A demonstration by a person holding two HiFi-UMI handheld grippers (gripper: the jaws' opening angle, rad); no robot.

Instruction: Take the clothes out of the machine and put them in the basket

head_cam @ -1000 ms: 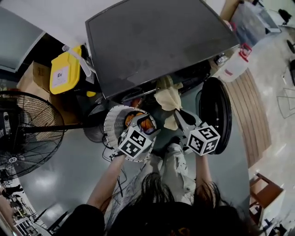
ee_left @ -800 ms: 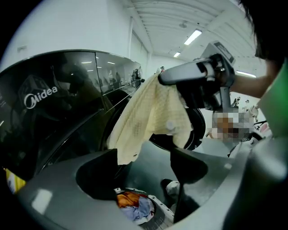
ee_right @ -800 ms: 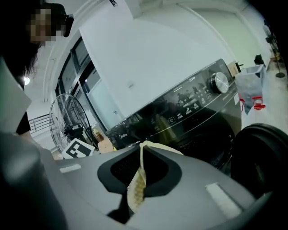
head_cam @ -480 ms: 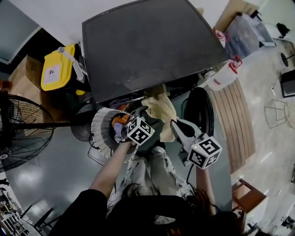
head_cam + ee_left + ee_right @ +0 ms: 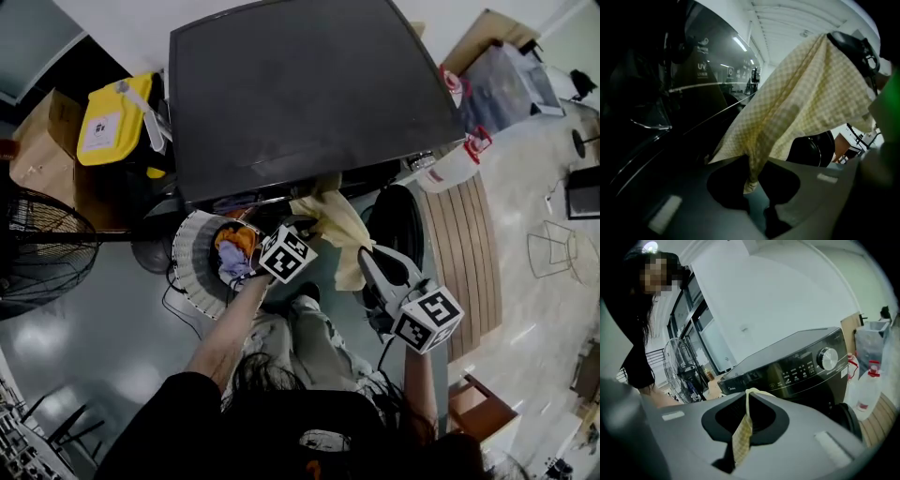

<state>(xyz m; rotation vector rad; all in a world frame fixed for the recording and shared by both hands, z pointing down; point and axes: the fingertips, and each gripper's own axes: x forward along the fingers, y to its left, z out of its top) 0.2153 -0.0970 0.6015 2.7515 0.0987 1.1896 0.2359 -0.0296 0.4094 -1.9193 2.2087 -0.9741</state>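
Note:
A yellow checked cloth (image 5: 336,217) hangs from the mouth of the black washing machine (image 5: 300,84), beside its open round door (image 5: 398,220). My right gripper (image 5: 361,255) is shut on one corner of the cloth, and a strip of it (image 5: 742,437) dangles below the gripper's tips (image 5: 747,391). My left gripper (image 5: 302,225) sits at the cloth's left edge. In the left gripper view the cloth (image 5: 801,103) narrows into a bunch between that gripper's nearly closed jaws (image 5: 752,161). The white basket (image 5: 187,272) stands left of the machine with orange and purple clothes in it.
A yellow jug (image 5: 108,122) and a cardboard box (image 5: 37,150) stand at the back left. A floor fan (image 5: 37,244) is left of the basket. A white bottle with a red cap (image 5: 450,164) and wooden slats (image 5: 473,253) are to the right. The person's legs are under the grippers.
My left gripper left the spot above the basket and moved right to the cloth. My right gripper drew back and up, pulling more of the cloth out of the machine.

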